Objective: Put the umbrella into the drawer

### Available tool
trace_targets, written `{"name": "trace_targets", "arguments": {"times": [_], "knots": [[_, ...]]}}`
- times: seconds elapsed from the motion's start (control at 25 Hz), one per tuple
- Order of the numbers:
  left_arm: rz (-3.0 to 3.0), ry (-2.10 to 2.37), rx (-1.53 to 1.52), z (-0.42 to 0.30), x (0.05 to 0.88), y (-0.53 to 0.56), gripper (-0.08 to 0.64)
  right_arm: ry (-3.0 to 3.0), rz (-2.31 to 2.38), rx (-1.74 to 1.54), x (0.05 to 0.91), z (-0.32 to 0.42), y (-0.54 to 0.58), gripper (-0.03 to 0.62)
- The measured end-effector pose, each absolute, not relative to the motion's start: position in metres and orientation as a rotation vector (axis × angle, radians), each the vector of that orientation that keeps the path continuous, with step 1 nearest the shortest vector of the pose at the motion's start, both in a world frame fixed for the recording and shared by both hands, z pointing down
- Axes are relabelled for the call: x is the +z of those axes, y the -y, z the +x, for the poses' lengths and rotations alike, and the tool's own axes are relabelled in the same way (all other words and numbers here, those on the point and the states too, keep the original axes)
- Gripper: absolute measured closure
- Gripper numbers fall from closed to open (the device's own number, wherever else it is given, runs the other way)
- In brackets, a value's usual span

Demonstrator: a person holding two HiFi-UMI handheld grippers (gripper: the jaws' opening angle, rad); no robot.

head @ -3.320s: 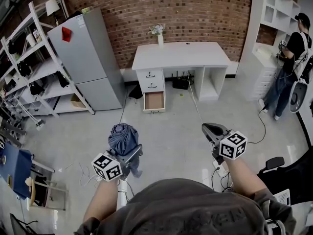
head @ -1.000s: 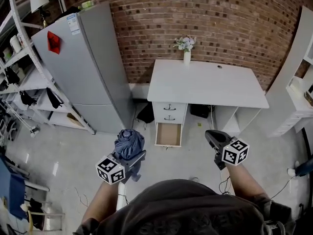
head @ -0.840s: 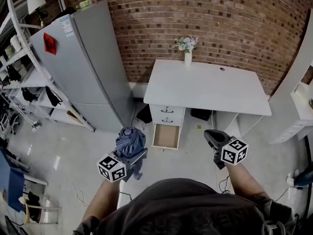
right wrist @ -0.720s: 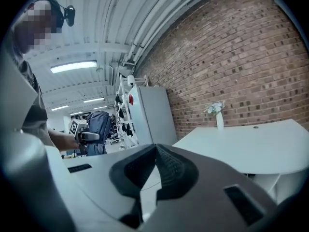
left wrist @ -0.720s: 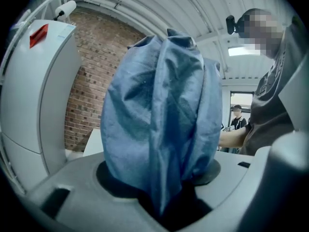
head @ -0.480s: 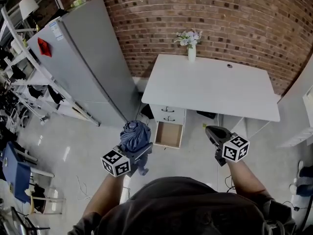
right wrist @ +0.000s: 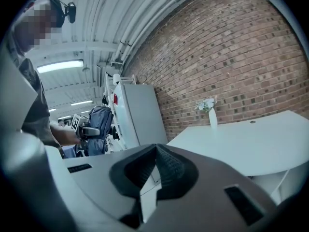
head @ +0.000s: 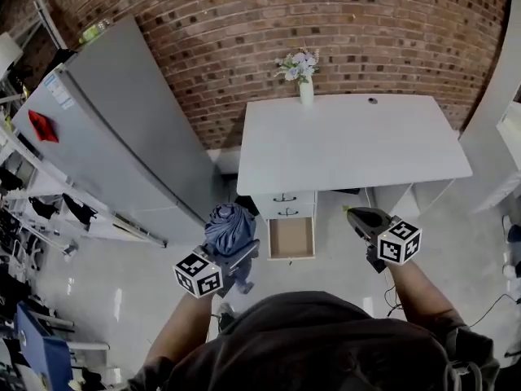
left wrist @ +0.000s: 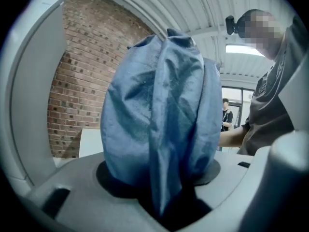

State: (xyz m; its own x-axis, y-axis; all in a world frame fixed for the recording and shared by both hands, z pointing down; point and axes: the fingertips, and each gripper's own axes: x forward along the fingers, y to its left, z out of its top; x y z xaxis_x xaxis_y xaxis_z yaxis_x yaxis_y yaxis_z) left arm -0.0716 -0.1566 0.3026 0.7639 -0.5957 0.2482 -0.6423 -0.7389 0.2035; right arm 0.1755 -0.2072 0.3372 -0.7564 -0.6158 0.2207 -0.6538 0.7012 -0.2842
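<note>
Two tools are nearest. The left tool (head: 242, 256) grips the one blue umbrella (head: 229, 227), whose bundled fabric stands upright above its jaws. The right tool (head: 356, 214) is closed on nothing. Beyond, one open drawer (head: 291, 239) sits below two shut ones, under the white surface (head: 350, 141), which carries one vase (head: 306, 93).

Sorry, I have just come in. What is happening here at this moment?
A person stands facing a white desk with a gripper in each hand. The left gripper grips a folded blue umbrella. The right gripper is shut and empty. The desk's bottom drawer is pulled open and looks empty; the umbrella is not in it yet.
</note>
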Motion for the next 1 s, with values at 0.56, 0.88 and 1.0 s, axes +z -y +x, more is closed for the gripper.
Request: {"name": "trace_targets", "arguments": {"times": [0.56, 0.88, 1.0], "knots": [[2.606, 0.796, 0.429, -0.186, 0.405, 0.215, 0.308, 2.694, 1.193, 0.51, 0.375, 0.057, 0.256, 0.598], [2.487, 0.755, 0.541, -0.145, 0.495, 0.243, 0.31, 2.689, 1.156, 0.548, 0.441, 0.07, 0.284, 0.598], [2.463, 0.711, 0.63, -0.14, 0.538, 0.246, 0.31, 2.67, 1.168, 0.552, 0.481, 0.071, 0.282, 0.598]]}}
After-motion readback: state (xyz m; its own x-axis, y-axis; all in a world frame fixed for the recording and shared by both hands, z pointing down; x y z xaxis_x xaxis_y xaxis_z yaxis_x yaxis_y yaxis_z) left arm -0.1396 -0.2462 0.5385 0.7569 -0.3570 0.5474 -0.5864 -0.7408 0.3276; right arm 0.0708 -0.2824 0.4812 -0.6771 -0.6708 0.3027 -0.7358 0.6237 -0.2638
